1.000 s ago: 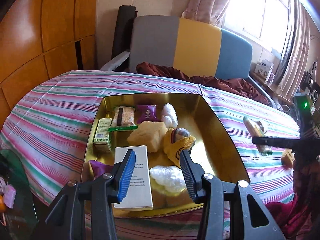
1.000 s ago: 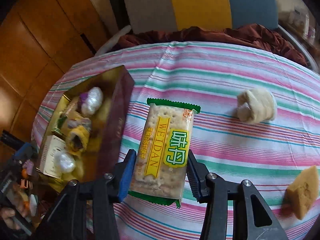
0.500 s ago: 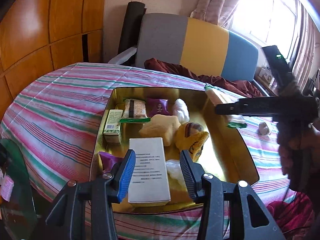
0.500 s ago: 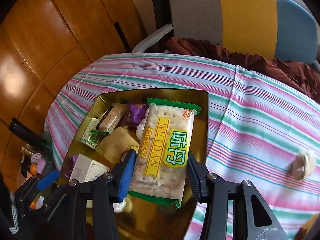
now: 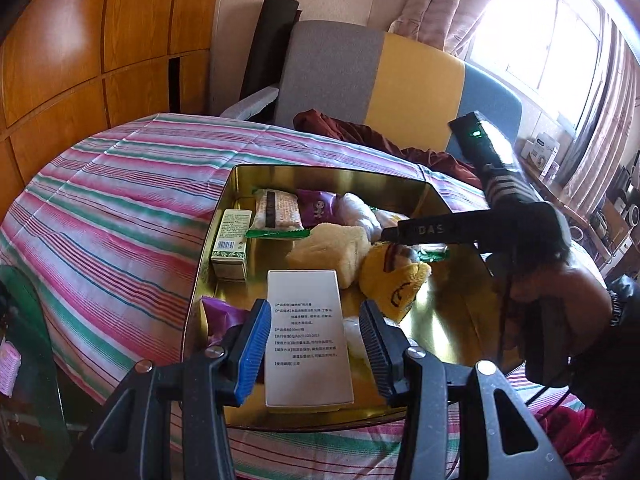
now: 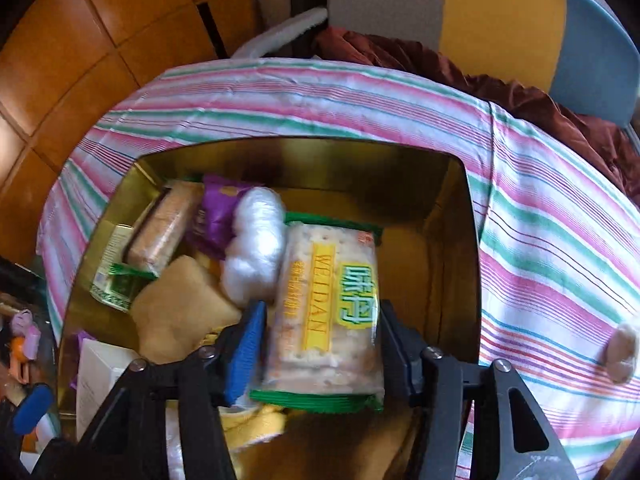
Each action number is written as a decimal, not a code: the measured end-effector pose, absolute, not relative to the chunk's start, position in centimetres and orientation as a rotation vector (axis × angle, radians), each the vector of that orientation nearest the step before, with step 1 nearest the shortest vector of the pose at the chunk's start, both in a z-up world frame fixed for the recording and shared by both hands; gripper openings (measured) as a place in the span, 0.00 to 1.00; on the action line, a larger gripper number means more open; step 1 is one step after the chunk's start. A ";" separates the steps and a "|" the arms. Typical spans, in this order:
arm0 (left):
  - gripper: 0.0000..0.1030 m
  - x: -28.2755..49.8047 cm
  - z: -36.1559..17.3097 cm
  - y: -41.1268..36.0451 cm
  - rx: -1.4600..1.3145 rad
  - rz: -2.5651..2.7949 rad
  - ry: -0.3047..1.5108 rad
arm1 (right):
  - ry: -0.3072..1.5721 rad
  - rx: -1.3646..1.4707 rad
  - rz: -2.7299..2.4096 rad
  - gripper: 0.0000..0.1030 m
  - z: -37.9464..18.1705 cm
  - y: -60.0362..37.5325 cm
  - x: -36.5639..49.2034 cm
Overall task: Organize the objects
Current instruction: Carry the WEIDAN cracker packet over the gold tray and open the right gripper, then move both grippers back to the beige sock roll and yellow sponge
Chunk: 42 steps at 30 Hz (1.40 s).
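Observation:
A gold tin tray sits on the striped tablecloth and holds several snacks and small boxes. My right gripper is shut on a green-edged WEIDAN cracker packet and holds it low inside the tray, beside a white wrapped ball. The right gripper also shows in the left wrist view, over the tray's middle. My left gripper is open and empty at the tray's near edge, above a white box.
In the tray lie a yellow plush, a yellow sponge cake, a purple packet, a brown cracker packet and a green box. A beige roll lies on the cloth at right. A chair stands behind.
My right gripper carried the cracker packet from over the cloth leftward and down into the tray. The left gripper stayed open and edged closer to the tray.

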State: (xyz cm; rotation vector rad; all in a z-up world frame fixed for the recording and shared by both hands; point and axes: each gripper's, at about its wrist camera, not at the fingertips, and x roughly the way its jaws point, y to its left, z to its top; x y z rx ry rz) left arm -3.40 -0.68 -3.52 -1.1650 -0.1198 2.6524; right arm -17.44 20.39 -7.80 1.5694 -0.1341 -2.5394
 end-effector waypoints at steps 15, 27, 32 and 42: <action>0.45 -2.3 -2.1 0.4 -1.109 2.665 -0.067 | -0.200 1.327 -2.654 0.88 -2.7 22.9 -11.0; 0.45 -1.2 -0.7 2.7 -1.053 2.630 0.009 | -0.277 1.322 -2.779 0.89 -0.8 31.2 -4.1; 0.45 -0.9 -0.6 4.4 -1.041 2.593 0.056 | -0.361 1.358 -2.910 0.90 -0.1 37.7 -1.8; 0.45 -0.5 -0.3 10.7 -1.003 2.461 0.207 | -0.778 1.370 -3.155 0.98 0.6 52.2 4.4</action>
